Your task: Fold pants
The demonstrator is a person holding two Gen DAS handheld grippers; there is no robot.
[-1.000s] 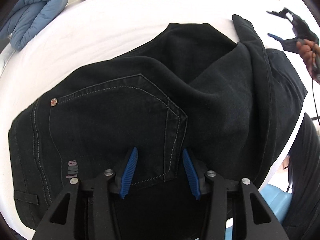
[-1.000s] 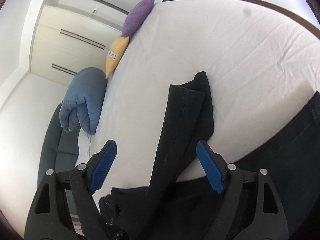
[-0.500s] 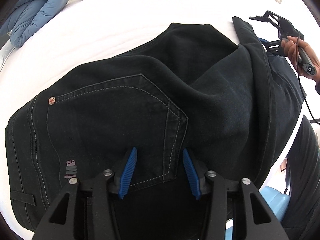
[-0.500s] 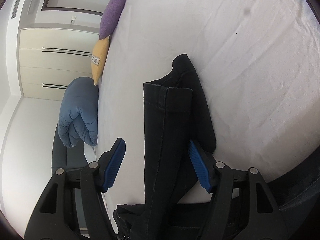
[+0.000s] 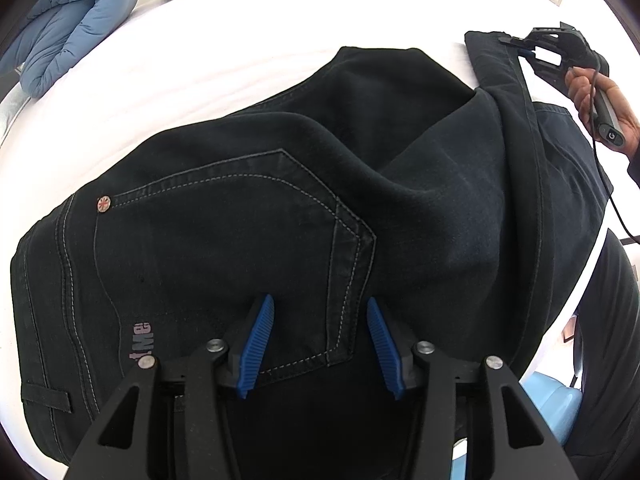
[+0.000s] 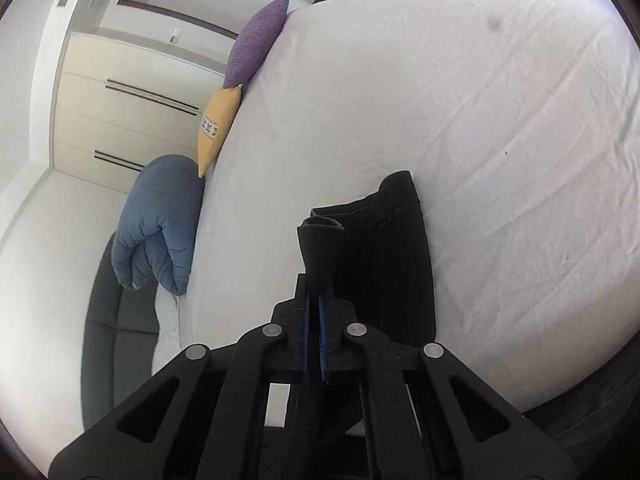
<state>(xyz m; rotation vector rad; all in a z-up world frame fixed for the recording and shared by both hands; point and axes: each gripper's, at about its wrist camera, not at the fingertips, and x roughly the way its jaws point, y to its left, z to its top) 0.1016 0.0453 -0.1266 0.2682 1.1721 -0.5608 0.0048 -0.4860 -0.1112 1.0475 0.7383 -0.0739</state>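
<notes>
One pair of black pants (image 5: pixel 280 220) lies spread on my white bed (image 5: pixel 240 60), seat up, its lower edge cut off behind my left gripper (image 5: pixel 320 344) and the frame's rim. One back pocket and one rivet show; the small lettering near the waistband is too partial to read. My left gripper hangs over the pocket with its two blue pads apart, the denim lying between and beneath them; whether the pads press the cloth I cannot tell. At the far right, my right hand (image 5: pixel 600 92) holds my right gripper (image 6: pixel 316 308), clenched on the hem of one pant leg (image 6: pixel 324 248), the two blue pads nearly meeting around the bunched fabric. The rest of that leg runs back under the gripper and out of sight. Three soft things line the bed's far edge: one folded blue duvet (image 6: pixel 160 224), one yellow cushion (image 6: pixel 218 128), one purple cushion (image 6: pixel 256 40). A pale wardrobe (image 6: pixel 120 120) stands behind them, partly cropped.
</notes>
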